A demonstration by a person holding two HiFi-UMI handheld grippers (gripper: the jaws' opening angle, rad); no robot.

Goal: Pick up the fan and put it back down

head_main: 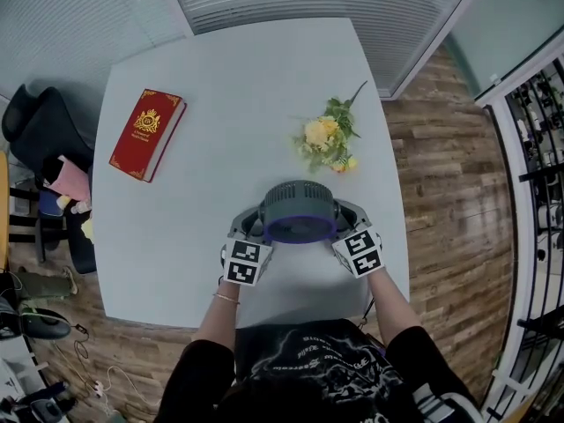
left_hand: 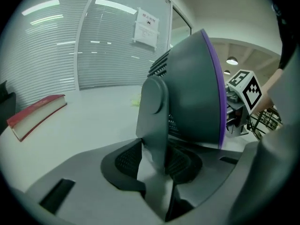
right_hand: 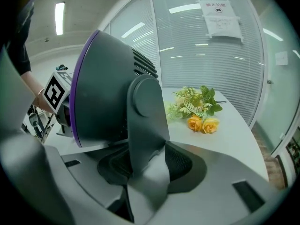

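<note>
A grey fan (head_main: 300, 208) with a purple front rim stands on the white table (head_main: 176, 263), near its front edge. My left gripper (head_main: 251, 227) is at the fan's left side and my right gripper (head_main: 351, 227) at its right side. In the left gripper view the fan's (left_hand: 192, 88) grey side arm runs down between the two pads of the left gripper (left_hand: 157, 161), which close against it. The right gripper view shows the same on the other side: the fan's (right_hand: 108, 93) other side arm sits clamped in the right gripper (right_hand: 147, 165). The fan's base is hidden.
A red book (head_main: 147, 134) lies at the table's far left. A bunch of yellow flowers (head_main: 328, 139) lies just behind the fan to the right. A dark chair with clutter (head_main: 44, 139) stands off the left edge. Glass walls with blinds are behind the table.
</note>
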